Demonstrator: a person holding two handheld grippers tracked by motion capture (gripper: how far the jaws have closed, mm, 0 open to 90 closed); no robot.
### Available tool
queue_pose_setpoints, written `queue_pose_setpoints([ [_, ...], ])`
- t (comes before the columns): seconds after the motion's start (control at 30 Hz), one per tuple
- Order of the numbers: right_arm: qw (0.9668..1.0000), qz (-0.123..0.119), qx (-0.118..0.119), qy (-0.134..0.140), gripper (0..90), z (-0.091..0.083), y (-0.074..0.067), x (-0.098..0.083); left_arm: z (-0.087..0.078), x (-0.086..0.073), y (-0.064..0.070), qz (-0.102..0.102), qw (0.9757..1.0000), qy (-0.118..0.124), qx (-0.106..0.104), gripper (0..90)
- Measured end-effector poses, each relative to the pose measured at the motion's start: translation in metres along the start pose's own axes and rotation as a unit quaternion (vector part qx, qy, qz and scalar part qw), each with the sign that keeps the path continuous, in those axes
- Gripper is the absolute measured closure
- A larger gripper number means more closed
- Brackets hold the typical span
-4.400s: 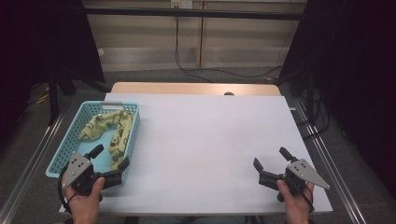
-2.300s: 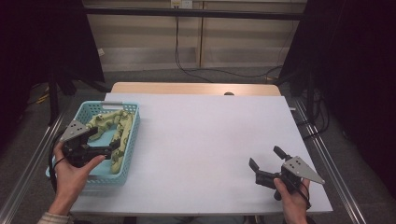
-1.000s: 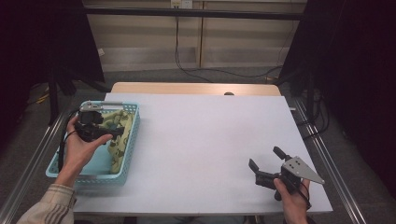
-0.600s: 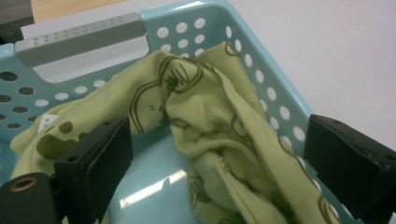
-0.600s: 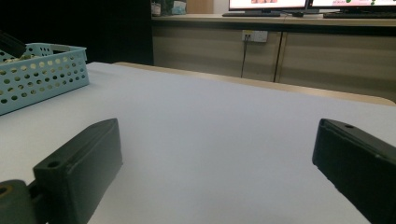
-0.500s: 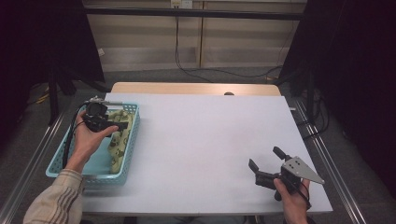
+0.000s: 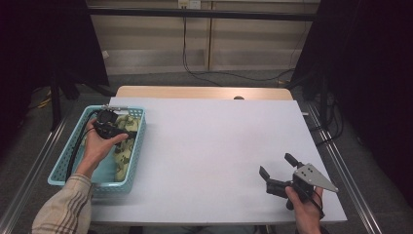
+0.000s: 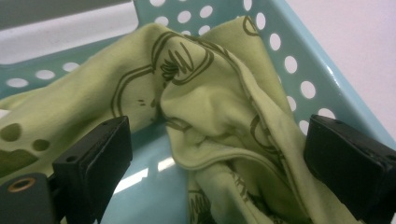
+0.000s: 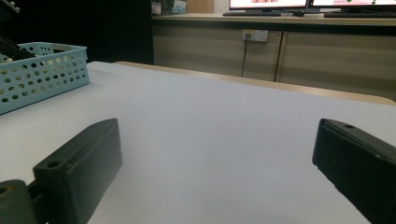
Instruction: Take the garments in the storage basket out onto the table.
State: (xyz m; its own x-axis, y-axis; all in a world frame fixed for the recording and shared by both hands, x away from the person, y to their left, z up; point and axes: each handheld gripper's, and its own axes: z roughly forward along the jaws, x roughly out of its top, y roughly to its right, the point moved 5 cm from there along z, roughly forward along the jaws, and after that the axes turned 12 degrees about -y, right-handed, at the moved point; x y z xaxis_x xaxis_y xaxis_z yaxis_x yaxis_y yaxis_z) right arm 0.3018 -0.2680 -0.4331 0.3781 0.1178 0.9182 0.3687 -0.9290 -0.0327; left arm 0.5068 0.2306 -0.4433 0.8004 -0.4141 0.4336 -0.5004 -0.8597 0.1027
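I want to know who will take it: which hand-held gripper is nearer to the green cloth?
Left. The left hand-held gripper hangs open over the green cloth in the basket; the right hand-held gripper is far across the table.

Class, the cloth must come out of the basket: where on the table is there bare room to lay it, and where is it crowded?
The white table is bare from the basket across to the right gripper, and back to the wooden edge. It is crowded inside the basket, where the open left gripper sits over the cloth.

desk (image 7: 214,146): white top, wood far edge | wall (image 7: 234,44): beige panels, cables hanging | curtains (image 7: 360,73): black, both sides | floor (image 7: 29,126): grey
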Motion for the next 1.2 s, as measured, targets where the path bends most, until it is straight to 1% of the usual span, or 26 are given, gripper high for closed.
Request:
queue_pose_setpoints([
  [0.13, 1.0, -0.001, 0.002, 0.001, 0.8, 0.0, 0.0, 0.0, 0.006, -0.001, 0.0, -0.004, 0.9999, -0.004, 0.011, 8.0],
  [0.2, 1.0, -0.002, 0.002, 0.0, 0.8, 0.001, 0.0, 0.0, 0.008, -0.003, -0.001, -0.004, 0.9998, -0.019, 0.009, 8.0],
  [0.23, 1.0, -0.001, 0.002, 0.0, 0.8, 0.001, 0.0, 0.0, 0.009, -0.003, -0.001, -0.002, 0.9996, -0.02, 0.021, 8.0],
  [0.27, 1.0, -0.002, 0.002, 0.0, 0.8, 0.001, 0.0, 0.0, 0.01, -0.004, -0.001, 0.001, 0.9994, -0.025, 0.023, 7.9],
  [0.3, 1.0, -0.002, 0.001, -0.001, 0.8, 0.001, 0.0, 0.0, 0.012, -0.004, 0.0, -0.005, 0.9994, -0.024, 0.024, 7.9],
  [0.33, 1.0, -0.001, 0.005, -0.002, 0.8, 0.001, -0.001, 0.0, 0.013, -0.004, -0.001, -0.004, 0.9991, -0.032, 0.026, 8.0],
  [0.4, 1.0, -0.003, 0.003, -0.001, 0.7, 0.001, 0.0, 0.0, 0.017, -0.006, 0.001, -0.015, 0.999, -0.041, 0.013, 8.0],
  [0.43, 1.0, 0.0, 0.003, -0.002, 0.8, 0.001, -0.001, 0.0, 0.019, -0.006, -0.002, -0.007, 0.9988, -0.044, 0.022, 8.1],
  [0.47, 1.0, -0.001, 0.001, -0.003, 0.8, 0.0, 0.0, -0.001, 0.02, -0.007, -0.002, -0.008, 0.9982, -0.055, 0.023, 8.3],
  [0.5, 1.0, -0.001, 0.001, -0.003, 0.8, 0.0, 0.0, -0.001, 0.024, -0.009, -0.002, -0.018, 0.9981, -0.057, 0.014, 8.3],
  [0.53, 1.0, 0.0, 0.001, -0.004, 0.8, 0.0, 0.0, -0.001, 0.025, -0.009, -0.004, -0.018, 0.9981, -0.058, 0.013, 8.9],
  [0.57, 1.0, -0.002, 0.002, -0.001, 0.8, 0.0, 0.0, -0.001, 0.026, -0.01, -0.003, -0.026, 0.998, -0.057, 0.004, 9.1],
  [0.6, 1.0, -0.002, 0.003, -0.002, 0.8, 0.0, 0.0, -0.001, 0.025, -0.01, -0.004, -0.018, 0.9979, -0.062, 0.01, 11.7],
  [0.67, 1.0, -0.002, 0.001, -0.003, 0.7, 0.0, 0.0, -0.001, 0.026, -0.01, -0.004, -0.015, 0.9978, -0.065, 0.003, 14.3],
  [0.7, 1.0, -0.002, 0.001, -0.004, 0.8, 0.0, 0.0, -0.001, 0.027, -0.011, -0.005, -0.003, 0.9977, -0.067, 0.01, 15.4],
  [0.73, 1.0, -0.002, 0.001, -0.004, 0.8, 0.0, 0.0, -0.001, 0.027, -0.011, -0.005, -0.003, 0.9977, -0.067, 0.01, 15.5],
  [0.77, 1.0, -0.001, 0.002, -0.004, 0.7, 0.0, 0.0, -0.001, 0.028, -0.01, -0.004, -0.012, 0.9978, -0.064, 0.004, 15.5],
  [0.83, 1.0, -0.002, 0.003, -0.003, 0.7, 0.0, -0.001, -0.001, 0.03, -0.011, -0.005, -0.035, 0.9967, -0.071, -0.018, 17.3],
  [0.87, 1.0, -0.002, 0.003, -0.003, 0.7, 0.0, -0.001, -0.001, 0.03, -0.012, -0.008, -0.037, 0.9966, -0.071, -0.016, 17.3],
  [0.93, 1.0, -0.005, 0.003, -0.003, 0.7, -0.001, 0.0, -0.001, 0.029, -0.012, -0.008, -0.033, 0.9968, -0.068, -0.028, 23.0],
  [0.97, 1.0, -0.003, 0.004, -0.004, 0.7, -0.001, 0.0, -0.002, 0.028, -0.011, -0.006, -0.023, 0.9971, -0.064, -0.034, 27.0],
  [1.03, 1.0, -0.003, 0.003, -0.005, 0.6, -0.001, 0.0, -0.002, 0.027, -0.011, -0.004, -0.018, 0.997, -0.067, -0.033, 34.3],
  [1.07, 1.0, -0.002, 0.003, -0.005, 0.6, -0.001, 0.0, -0.002, 0.027, -0.011, -0.004, -0.018, 0.997, -0.067, -0.033, 36.7],
  [1.1, 1.0, -0.003, 0.004, -0.003, 0.7, -0.001, 0.0, -0.002, 0.026, -0.011, -0.003, -0.017, 0.9963, -0.072, -0.044, 39.1],
  [1.13, 1.0, -0.003, 0.004, -0.003, 0.6, -0.001, 0.0, -0.002, 0.026, -0.011, -0.003, -0.021, 0.9966, -0.068, -0.041, 40.5],
  [1.2, 1.0, -0.004, 0.004, -0.002, 0.7, -0.001, 0.0, -0.001, 0.026, -0.011, -0.003, -0.024, 0.9963, -0.068, -0.047, 42.6],
])
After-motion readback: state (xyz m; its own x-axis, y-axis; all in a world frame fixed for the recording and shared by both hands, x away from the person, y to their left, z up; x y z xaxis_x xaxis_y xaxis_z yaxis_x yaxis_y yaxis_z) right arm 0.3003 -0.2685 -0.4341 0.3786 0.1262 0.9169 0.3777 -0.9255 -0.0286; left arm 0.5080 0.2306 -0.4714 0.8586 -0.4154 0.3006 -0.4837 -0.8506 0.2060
